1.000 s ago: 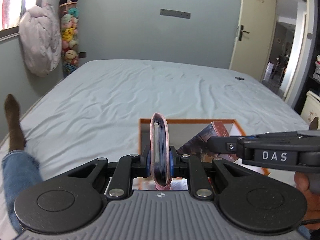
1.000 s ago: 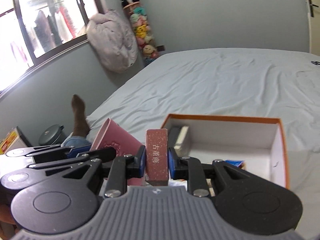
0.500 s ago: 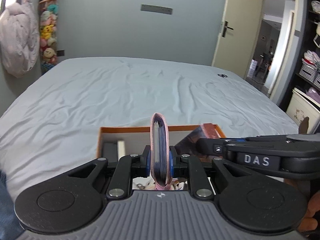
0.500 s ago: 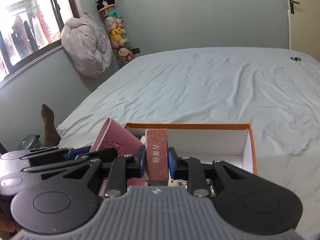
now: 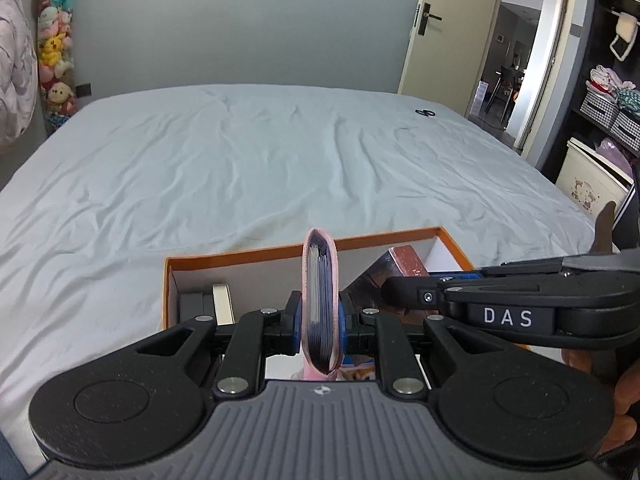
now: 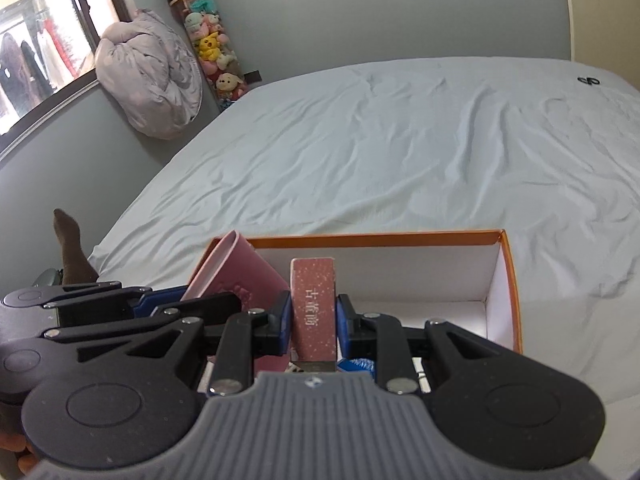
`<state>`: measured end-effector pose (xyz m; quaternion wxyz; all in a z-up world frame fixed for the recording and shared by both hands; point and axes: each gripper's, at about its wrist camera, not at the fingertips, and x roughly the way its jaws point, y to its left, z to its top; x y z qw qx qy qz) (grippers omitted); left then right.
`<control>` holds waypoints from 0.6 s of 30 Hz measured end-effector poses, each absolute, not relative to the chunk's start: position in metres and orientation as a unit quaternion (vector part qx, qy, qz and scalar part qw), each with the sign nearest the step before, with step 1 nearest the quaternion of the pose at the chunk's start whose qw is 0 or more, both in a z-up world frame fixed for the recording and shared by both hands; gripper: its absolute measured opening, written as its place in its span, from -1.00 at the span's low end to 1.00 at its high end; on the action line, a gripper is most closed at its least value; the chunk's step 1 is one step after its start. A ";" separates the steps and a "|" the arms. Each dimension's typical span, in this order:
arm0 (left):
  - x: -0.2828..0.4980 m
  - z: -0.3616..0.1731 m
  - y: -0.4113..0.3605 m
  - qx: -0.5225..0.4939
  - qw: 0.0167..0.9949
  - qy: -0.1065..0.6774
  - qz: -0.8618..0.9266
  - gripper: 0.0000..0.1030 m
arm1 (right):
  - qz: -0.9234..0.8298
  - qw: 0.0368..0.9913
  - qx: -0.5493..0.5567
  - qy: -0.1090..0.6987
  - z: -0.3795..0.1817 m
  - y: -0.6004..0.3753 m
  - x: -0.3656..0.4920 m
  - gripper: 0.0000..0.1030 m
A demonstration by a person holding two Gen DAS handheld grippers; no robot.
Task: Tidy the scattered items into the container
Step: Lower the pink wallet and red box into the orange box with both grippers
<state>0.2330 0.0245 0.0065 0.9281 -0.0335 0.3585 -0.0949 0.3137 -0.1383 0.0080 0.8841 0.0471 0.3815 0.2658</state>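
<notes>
Left to right, quick notes. Left tool is clamped on a pink card holder, pads pinching it across its thin sides approx mid-height, held upright over the near-left part of the orange box on the bed. Holder looks soft-skinned w/ a stack of cards inside, so light, a bit squishy, prob fine w/ a firm pinch. Imo the risk is cards sliding out of the open edge if it tips, so keep it upright till it's low in the box.

Right tool is clamped on a small pinkish-red speckled carton w/ printed characters down its face, also upright, gripped on the two narrow sides. Stiff cardboard, light, not slippery by the look of it. A hard squeeze could dent it, though.

Both tools sit side by side and very close. In the right view the card holder leans just beside the carton, can't tell if they touch. That's the main thing in the way, plus what's already in the box: a dark flat thing and a pale slim box standing at the left wall, blue packaging on the floor. The right end of the box looks free.

Around: plush toys stacked in the corner, a bundled quilt, a small black item far off on the sheet, still out of the box.
</notes>
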 end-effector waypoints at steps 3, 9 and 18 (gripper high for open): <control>0.244 0.005 0.025 -0.023 0.930 0.355 -0.090 -0.63 | 0.261 0.885 0.059 0.381 0.004 -0.136 0.324 -0.52; 0.263 -0.009 0.028 0.000 0.923 0.379 -0.066 -0.63 | 0.259 0.873 0.114 0.397 -0.015 -0.134 0.345 -0.52; 0.273 -0.034 0.019 0.031 0.912 0.407 -0.044 -0.63 | 0.244 0.848 0.161 0.442 -0.061 -0.125 0.367 -0.53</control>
